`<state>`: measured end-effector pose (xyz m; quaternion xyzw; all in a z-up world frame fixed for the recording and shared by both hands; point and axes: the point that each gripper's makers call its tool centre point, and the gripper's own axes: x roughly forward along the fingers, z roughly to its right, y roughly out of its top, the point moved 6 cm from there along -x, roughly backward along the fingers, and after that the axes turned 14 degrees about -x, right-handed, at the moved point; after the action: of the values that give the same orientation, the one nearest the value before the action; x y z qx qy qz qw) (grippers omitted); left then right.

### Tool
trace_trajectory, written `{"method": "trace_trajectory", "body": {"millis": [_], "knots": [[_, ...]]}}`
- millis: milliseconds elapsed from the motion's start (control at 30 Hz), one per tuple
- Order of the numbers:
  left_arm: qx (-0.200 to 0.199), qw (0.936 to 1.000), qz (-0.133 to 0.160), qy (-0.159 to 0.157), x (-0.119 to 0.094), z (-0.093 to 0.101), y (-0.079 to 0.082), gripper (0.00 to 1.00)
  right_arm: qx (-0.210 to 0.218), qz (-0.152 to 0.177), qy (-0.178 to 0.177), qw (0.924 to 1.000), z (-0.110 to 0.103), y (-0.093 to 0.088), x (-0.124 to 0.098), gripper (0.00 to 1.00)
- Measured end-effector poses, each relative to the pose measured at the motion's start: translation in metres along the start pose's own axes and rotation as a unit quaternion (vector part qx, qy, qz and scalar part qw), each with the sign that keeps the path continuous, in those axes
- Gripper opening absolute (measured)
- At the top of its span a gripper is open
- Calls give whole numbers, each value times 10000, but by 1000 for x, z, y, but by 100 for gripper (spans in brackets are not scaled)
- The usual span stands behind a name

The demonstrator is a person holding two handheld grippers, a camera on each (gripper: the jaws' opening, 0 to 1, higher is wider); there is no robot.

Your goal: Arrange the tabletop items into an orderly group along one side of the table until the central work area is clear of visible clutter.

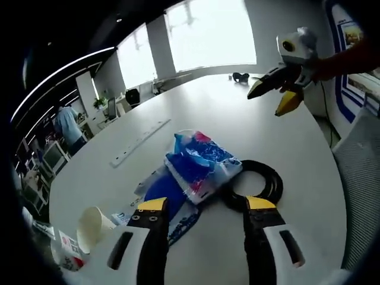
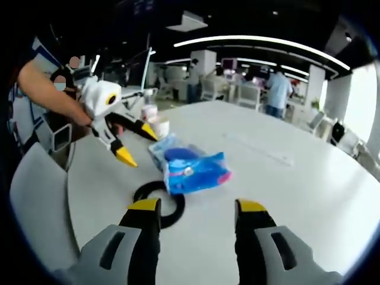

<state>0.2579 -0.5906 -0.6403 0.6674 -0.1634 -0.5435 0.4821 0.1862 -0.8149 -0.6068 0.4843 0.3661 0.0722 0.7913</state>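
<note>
Jaws spread on both: left gripper [image 1: 205, 205] above blue packet [image 1: 203, 162], right gripper [image 2: 196, 206] hovering opposite.

A plastic packet [image 1: 202, 161] lies on the table [image 1: 237, 113], overlapping a coiled cable ring [image 1: 261, 178] beside it. A paper cup [image 1: 92, 225] lies near the table edge, a power strip [image 1: 139, 142] farther in.

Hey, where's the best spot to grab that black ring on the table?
Grip the black ring on its exposed arc, the side away from the blue packet lying over its other edge. It lies flat, so the left hand-held gripper probably does best descending from above, one jaw inside the hole, one outside.
</note>
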Motion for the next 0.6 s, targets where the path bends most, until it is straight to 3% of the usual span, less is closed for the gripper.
{"method": "trace_trajectory", "body": {"millis": [267,600], "knots": [[-108,9999,50,-46,6,4,1,31,69,27,-151,9999,14,-1,11,33],[-190,9998,35,-48,14,9,-1,23,141,68,-169,9997,26,3,32,22]]}}
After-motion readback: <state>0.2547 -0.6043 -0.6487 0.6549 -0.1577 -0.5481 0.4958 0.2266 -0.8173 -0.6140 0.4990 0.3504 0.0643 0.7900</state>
